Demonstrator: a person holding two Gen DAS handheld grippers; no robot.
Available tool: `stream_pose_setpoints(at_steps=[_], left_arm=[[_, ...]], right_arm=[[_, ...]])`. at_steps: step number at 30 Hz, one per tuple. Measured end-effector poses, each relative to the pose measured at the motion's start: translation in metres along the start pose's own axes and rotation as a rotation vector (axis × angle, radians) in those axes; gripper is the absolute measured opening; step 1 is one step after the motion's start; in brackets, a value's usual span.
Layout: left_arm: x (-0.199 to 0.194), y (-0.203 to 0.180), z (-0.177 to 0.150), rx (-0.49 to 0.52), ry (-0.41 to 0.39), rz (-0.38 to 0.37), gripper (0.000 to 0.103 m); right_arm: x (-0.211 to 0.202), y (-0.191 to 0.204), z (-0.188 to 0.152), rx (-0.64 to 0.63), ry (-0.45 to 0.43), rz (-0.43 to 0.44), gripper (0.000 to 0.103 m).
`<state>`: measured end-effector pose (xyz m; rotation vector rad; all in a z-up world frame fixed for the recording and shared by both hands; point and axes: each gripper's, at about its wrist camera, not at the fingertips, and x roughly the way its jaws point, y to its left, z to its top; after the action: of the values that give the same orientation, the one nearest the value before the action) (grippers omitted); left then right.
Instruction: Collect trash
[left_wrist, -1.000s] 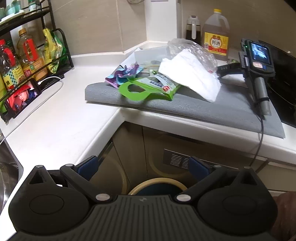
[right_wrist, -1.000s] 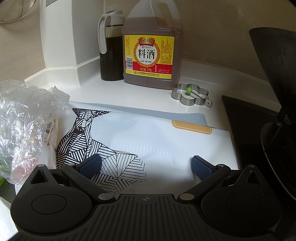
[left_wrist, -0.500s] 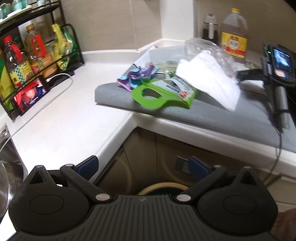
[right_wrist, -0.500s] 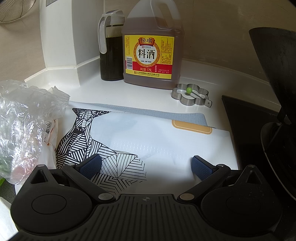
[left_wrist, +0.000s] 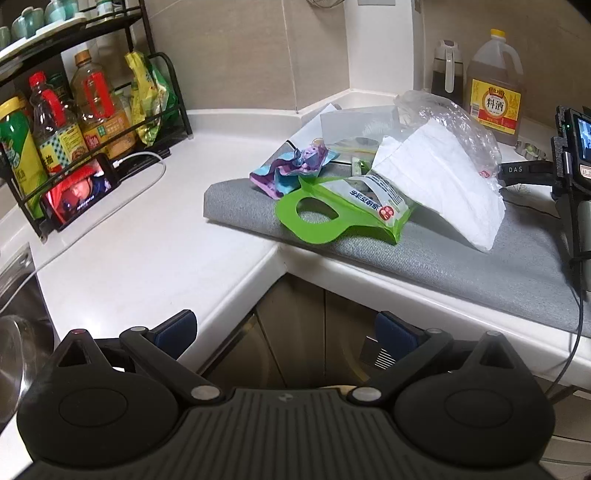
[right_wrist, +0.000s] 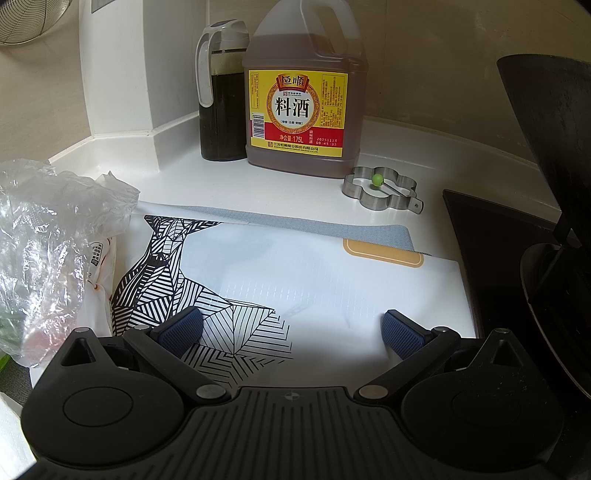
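Note:
A heap of trash lies on a grey mat (left_wrist: 436, 254) on the counter corner: a green wrapper (left_wrist: 332, 218), a crumpled purple wrapper (left_wrist: 291, 170), a white paper napkin (left_wrist: 443, 181) and a clear plastic bag (left_wrist: 447, 114). My left gripper (left_wrist: 286, 330) is open and empty, below and in front of the counter edge, short of the heap. My right gripper (right_wrist: 291, 328) is open over a white bag with black line patterns (right_wrist: 295, 273); nothing is between its fingers. The clear plastic bag (right_wrist: 44, 236) is at its left. The right gripper's handle and screen (left_wrist: 576, 147) show at the far right of the left wrist view.
A cooking wine jug (right_wrist: 306, 92) and a dark sauce bottle (right_wrist: 218, 96) stand in the back corner, with a metal egg ring (right_wrist: 380, 190) beside them. A black stovetop and pan (right_wrist: 546, 206) are at right. A bottle rack (left_wrist: 74, 110), a phone (left_wrist: 79, 194) and a sink (left_wrist: 18, 317) are at left.
The left gripper has risen and swung so the counter and trash heap sit lower and more central; the bin below has dropped out of view. The right gripper has not moved.

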<state>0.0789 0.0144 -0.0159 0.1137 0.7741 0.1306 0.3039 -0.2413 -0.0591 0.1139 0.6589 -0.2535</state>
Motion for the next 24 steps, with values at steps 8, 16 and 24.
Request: stream_pose_setpoints(at_steps=[8, 16, 24], left_arm=[[-0.012, 0.008, -0.006, -0.02, -0.008, -0.002, 0.103], [-0.014, 0.014, 0.0, -0.021, -0.022, -0.006, 0.103], [-0.008, 0.02, 0.007, -0.067, -0.005, -0.046, 0.103]], right_arm=[[0.0, 0.0, 0.0, -0.002, 0.0, 0.004, 0.103], [0.001, -0.001, -0.001, -0.005, -0.001, 0.007, 0.103], [-0.021, 0.0, -0.007, -0.042, -0.002, 0.049, 0.103]])
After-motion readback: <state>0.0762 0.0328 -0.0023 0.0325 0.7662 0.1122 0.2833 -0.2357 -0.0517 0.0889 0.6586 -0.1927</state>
